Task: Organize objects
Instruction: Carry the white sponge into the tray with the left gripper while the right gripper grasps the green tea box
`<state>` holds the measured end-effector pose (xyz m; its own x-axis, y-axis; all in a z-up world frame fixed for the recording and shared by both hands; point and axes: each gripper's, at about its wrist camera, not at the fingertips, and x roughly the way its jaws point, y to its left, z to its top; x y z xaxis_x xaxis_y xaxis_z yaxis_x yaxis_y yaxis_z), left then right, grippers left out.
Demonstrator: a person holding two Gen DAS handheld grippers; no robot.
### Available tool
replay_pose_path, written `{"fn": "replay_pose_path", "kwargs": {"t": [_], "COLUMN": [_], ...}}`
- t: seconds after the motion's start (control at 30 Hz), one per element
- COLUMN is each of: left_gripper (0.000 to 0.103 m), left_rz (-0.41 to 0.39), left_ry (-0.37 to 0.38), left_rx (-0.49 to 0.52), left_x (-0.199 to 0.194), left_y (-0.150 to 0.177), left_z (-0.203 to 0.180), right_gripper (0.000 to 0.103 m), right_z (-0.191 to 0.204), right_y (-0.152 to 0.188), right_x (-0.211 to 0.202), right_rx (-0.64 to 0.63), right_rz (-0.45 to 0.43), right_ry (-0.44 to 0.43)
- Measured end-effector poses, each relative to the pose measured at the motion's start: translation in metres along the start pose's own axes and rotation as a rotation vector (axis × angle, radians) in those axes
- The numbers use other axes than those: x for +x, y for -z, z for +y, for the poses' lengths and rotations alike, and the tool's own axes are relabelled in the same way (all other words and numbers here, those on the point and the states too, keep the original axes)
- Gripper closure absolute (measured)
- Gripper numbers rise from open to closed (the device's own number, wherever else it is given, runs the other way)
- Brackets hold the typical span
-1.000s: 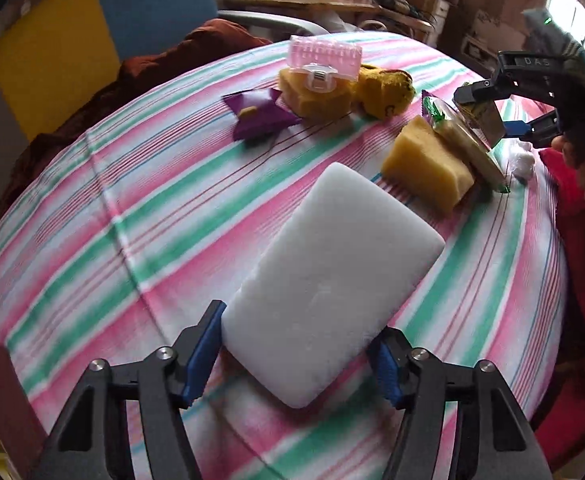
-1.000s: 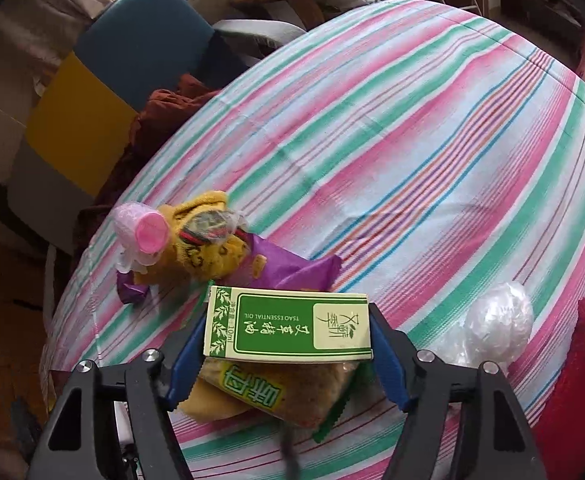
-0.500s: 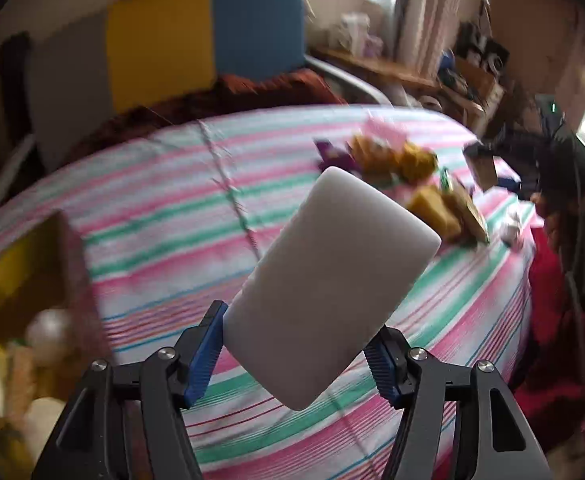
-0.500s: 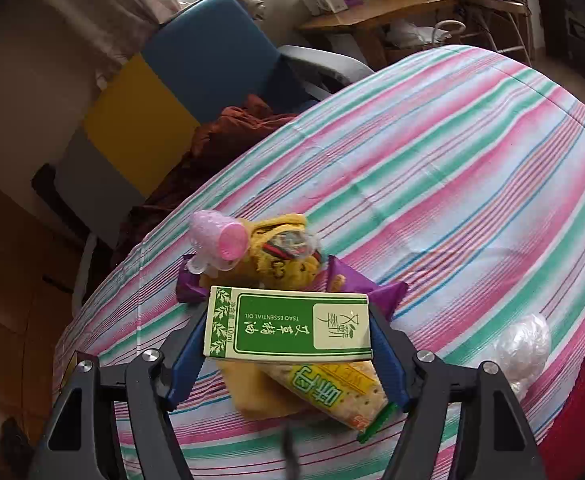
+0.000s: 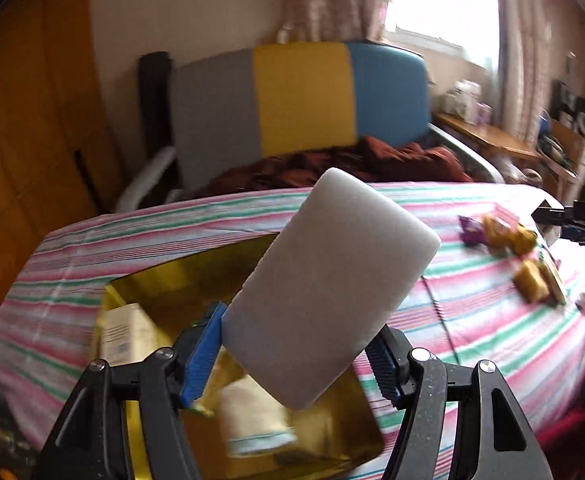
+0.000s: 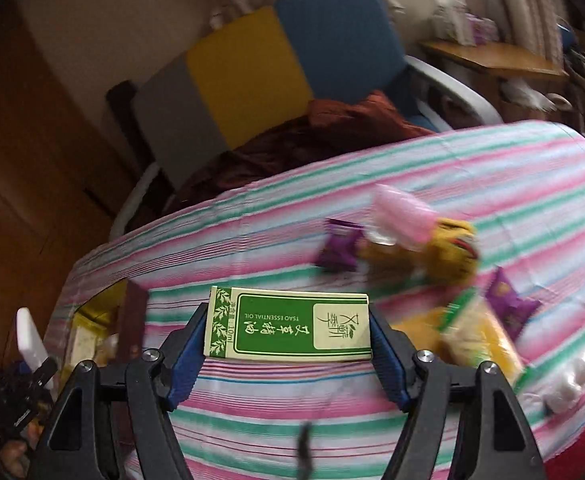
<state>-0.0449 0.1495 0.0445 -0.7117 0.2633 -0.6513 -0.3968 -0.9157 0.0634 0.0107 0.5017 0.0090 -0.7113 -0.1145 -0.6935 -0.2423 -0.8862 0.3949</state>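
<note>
My left gripper [image 5: 292,356] is shut on a white foam block [image 5: 328,284] and holds it tilted above an open gold-lined box [image 5: 164,280] at the table's left end. The box holds a cream carton [image 5: 122,334] and other blurred items. My right gripper [image 6: 288,340] is shut on a green and cream essential oil box [image 6: 288,330], held above the striped tablecloth [image 6: 492,184]. In the right wrist view the gold box [image 6: 92,316] and the left gripper with the foam block [image 6: 30,340] show at the far left.
On the cloth lie purple packets [image 6: 338,246], a pink plastic item [image 6: 402,216], a yellow plush toy [image 6: 452,248], a cracker pack [image 6: 480,340] and a clear bag [image 6: 572,380]. A grey, yellow and blue chair [image 5: 304,100] with a brown cloth stands behind the table.
My left gripper has swung left with the foam block, from over the pile of objects to above the gold box. My right gripper has lifted and turned left with the oil box.
</note>
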Motion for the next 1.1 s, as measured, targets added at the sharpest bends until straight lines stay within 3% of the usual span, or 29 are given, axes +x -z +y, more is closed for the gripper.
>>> {"fn": "replay_pose_path", "kwargs": {"t": [0.3,0.5,0.7,0.97,1.1], "left_gripper": [0.035,0.034,0.033,0.029,0.01], "left_rz": [-0.023,-0.015,0.001,0.035,0.066], "left_ry": [-0.131,-0.18,-0.205,-0.219,-0.198], "left_rx": [-0.077,-0.129,-0.173,-0.219,-0.242], "left_x": [-0.013,-0.016,-0.016,-0.006,0.003], "left_y": [0.017,0.03,0.045,0.059,0.065], "left_z": [0.055,0.088,0.111,0.131,0.139], "right_gripper": [0.029,0.029,0.029,0.028,0.027], "right_z": [0.14,0.21,0.247,0.268,0.272], "right_y": [0.02,0.046,0.064,0.074,0.078], "right_x": [0.056,0.087,0.114,0.13,0.138], "right_rx": [-0.161,-0.242,-0.277,-0.29,-0.274], "right_rz": [0.107,0.185,0.241,0.282,0.307], "right_ry": [-0.211,-0.286,-0.311,-0.314,-0.297]}}
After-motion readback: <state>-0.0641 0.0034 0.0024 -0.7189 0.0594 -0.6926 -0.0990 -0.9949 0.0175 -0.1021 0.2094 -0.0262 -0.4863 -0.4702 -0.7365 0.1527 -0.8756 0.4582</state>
